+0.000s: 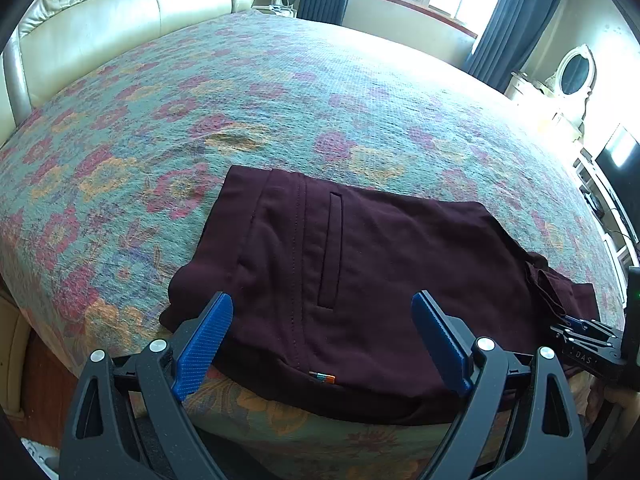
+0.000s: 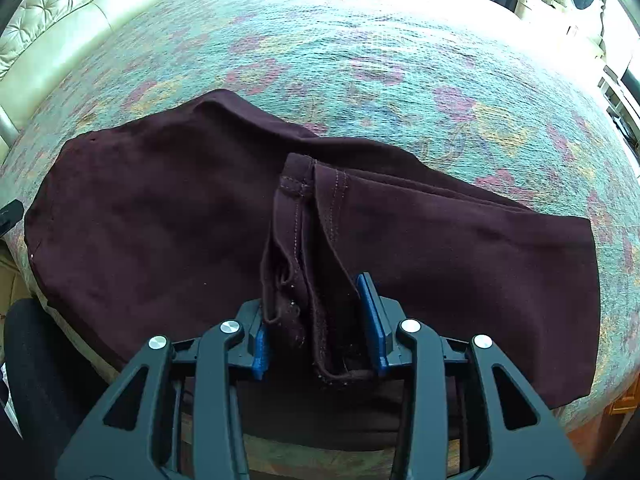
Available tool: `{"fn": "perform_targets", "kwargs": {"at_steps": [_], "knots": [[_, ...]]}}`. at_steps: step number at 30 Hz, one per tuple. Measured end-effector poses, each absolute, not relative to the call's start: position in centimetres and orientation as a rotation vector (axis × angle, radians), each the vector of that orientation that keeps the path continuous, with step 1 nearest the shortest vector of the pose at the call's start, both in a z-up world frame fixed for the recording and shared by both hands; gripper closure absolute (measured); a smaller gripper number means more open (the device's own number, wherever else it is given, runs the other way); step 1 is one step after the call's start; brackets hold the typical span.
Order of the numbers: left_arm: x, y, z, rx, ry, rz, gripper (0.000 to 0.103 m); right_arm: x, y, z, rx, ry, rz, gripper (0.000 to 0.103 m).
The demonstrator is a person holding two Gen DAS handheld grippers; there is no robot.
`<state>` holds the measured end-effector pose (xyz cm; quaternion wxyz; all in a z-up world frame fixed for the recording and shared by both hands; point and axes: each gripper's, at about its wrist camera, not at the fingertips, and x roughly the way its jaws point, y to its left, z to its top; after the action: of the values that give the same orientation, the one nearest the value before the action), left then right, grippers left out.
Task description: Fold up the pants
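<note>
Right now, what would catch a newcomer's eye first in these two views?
The dark maroon pants, folded and lying at the near edge of the floral bedspread. In the right wrist view a bunched strip of the pants' fabric stands between the right tool's blue pads. The left tool hangs wide open over the pants, gripping nothing.

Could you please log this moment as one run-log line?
pants: folded on bed | left gripper: open, empty | right gripper: open around bunched hem
</note>
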<state>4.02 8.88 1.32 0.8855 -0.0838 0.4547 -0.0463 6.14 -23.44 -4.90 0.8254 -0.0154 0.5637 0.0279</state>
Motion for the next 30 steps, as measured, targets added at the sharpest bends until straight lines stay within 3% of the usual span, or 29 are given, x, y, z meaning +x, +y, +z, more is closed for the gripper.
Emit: {"fn": "perform_targets", "kwargs": {"at_steps": [5,9,17,24,30], "knots": [[4.1,9.1,1.1,-0.178,0.951,-0.095,0.013,5.8,-22.8,-4.6,0.023,1.199,0.100,0.062],[4.2,9.2,1.0,-0.183,0.956,-0.094,0.013,5.3,-22.7,-4.5,0.104,1.210,0.147,0.052],[4.2,9.3,0.7,-0.187,0.966,-0.091,0.013,3.8,-24.3,-2.6,0.327,1.179,0.387,0.051],[4.1,9.8,0.7,-0.216,0.964,-0.089,0.013,4.9,-40.7,2.0,0.468,1.004,0.097,0.051],[4.2,9.8,0.3,-0.248,0.977,-0.097,0.013,5.2,-54.3,-3.3,0.778,1.056,-0.080,0.060]]}}
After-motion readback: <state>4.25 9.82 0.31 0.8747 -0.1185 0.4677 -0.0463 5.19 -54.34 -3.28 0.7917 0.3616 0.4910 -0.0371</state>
